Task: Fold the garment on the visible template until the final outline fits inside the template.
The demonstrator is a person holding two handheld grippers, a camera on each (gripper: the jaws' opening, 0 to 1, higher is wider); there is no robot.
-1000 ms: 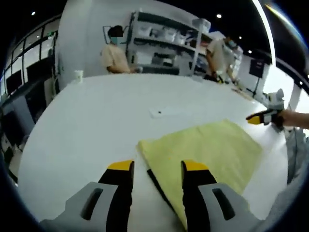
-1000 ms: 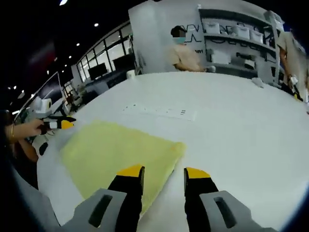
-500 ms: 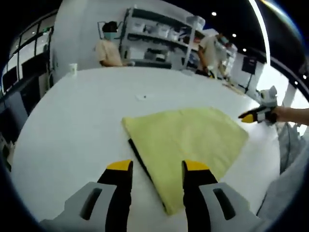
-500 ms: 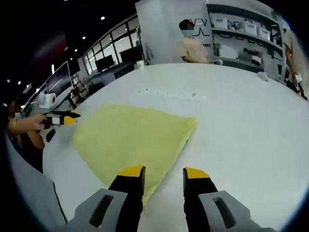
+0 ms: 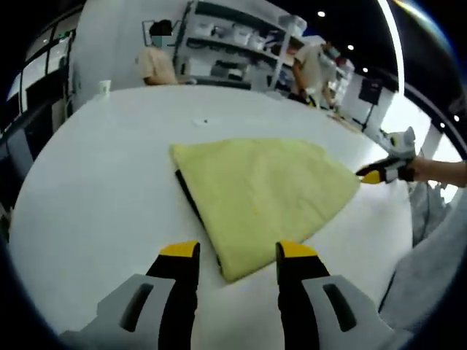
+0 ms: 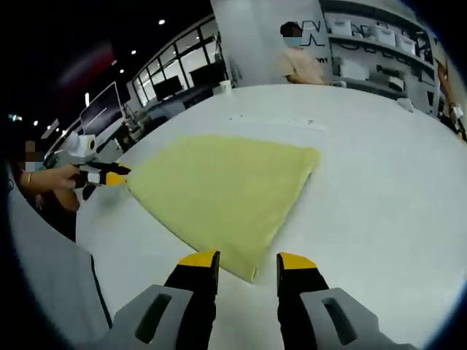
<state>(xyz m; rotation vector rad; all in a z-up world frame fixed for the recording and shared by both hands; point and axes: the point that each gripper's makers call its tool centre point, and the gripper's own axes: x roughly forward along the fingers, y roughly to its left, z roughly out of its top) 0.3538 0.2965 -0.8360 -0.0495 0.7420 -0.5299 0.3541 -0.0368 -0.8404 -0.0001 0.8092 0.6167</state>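
A: Left claw (image 5: 237,254) first – state?

B: Jaws apart, nothing between them. It hangs over the worktop (image 5: 95,197), and the near corner of the yellow garment (image 5: 255,189) lies just ahead of the tips, a bit inside the gap.

A: Right claw (image 6: 248,261)?

B: Same: jaws spread, holding nothing. The garment's (image 6: 226,186) other near corner sits just ahead of it, btwn the tips.

A: So which way does the cloth lie from them?

B: Straight out in front of both, flat on the worktop, folded to a rough wedge. In the left gripper view its long axis runs from far left toward the right, where the other claw (image 5: 376,173) sits at the narrow end; in the right gripper view it's mirrored, w/ the left one (image 6: 109,177) at the tip. Neither is clearly nearer; each has its own corner.

A: Template?

B: A dark strip (image 5: 191,208) peeks out along the cloth's left edge in the left gripper view; prob. the template, can't tell its full outline. I'd judge the fit check hinges on that edge.

A: Surface, room?

B: White worktop (image 6: 379,189), smooth. Beyond: shelving (image 5: 233,44) w/ boxes, a cup (image 5: 105,87) at the far edge, people standing at the back, big windows (image 6: 168,80)
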